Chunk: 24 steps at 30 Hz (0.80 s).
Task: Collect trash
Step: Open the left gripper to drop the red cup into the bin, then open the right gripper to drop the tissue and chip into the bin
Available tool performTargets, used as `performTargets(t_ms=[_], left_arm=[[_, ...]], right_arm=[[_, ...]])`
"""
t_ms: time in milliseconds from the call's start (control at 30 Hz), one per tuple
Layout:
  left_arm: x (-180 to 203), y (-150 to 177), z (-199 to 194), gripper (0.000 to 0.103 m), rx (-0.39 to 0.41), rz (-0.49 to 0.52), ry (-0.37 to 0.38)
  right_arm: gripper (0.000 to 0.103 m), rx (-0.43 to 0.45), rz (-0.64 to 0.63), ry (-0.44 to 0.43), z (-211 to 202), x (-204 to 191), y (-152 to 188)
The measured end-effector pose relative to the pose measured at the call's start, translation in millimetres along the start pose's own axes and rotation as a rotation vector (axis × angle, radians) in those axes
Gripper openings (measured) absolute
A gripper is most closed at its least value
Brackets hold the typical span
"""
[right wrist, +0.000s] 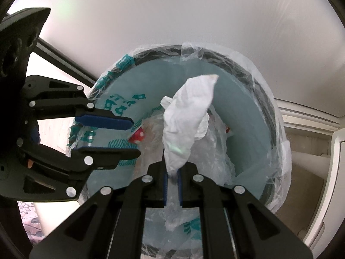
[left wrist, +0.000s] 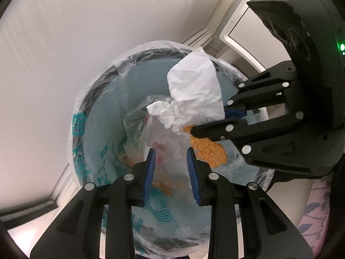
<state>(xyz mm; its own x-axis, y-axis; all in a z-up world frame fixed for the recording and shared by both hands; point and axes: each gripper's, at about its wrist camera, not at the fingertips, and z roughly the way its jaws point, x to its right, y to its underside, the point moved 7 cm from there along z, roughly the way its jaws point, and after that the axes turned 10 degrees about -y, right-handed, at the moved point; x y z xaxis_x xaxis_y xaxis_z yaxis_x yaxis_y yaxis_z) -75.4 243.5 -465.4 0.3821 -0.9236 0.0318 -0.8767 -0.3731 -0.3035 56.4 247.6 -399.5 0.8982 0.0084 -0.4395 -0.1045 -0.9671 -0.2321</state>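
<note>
Jaws of the right gripper (right wrist: 172, 178) pinch a white tissue (right wrist: 187, 116) mid-frame, above the lined bin (right wrist: 278, 142). Left gripper (left wrist: 170, 177) looks empty, jaws perhaps apart. Let go right over the middle.

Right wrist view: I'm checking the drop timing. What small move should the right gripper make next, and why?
Probably open the right gripper and let the tissue fall. The pads pinch only its near end, and the rest sits over the open mouth of the lined bin, so it should land inside.
</note>
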Motion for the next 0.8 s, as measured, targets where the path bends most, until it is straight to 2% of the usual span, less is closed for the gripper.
performTargets(t_ms=[100, 200, 267, 400, 633, 800], left_arm=[[-2.2, 1.5, -0.3, 0.028, -0.001, -0.008, -0.006], [-5.0, 2.0, -0.1, 0.042, 0.0, -0.015, -0.017], [-7.0, 2.7, -0.2, 0.06, -0.002, -0.017, -0.02], [-6.8, 3.7, -1.7, 0.069, 0.003, -0.013, -0.012], [-6.2, 7.6, -4.3, 0.092, 0.011, 0.001, -0.017], [-1.6, 8.9, -5.1, 0.097, 0.019, 0.008, -0.023]], right_arm=[[0.009, -0.003, -0.001, -0.001, -1.0, -1.7, 0.5], [0.009, -0.006, -0.004, -0.001, -0.9, -4.3, 0.4], [0.009, -0.007, -0.006, 0.001, 0.7, -5.2, 0.4], [0.009, -0.007, -0.016, 0.007, -0.9, -5.3, -0.1], [0.009, -0.004, -0.018, 0.014, 3.7, -7.4, 2.7], [0.009, -0.006, -0.022, 0.016, 5.5, -8.5, 5.0]])
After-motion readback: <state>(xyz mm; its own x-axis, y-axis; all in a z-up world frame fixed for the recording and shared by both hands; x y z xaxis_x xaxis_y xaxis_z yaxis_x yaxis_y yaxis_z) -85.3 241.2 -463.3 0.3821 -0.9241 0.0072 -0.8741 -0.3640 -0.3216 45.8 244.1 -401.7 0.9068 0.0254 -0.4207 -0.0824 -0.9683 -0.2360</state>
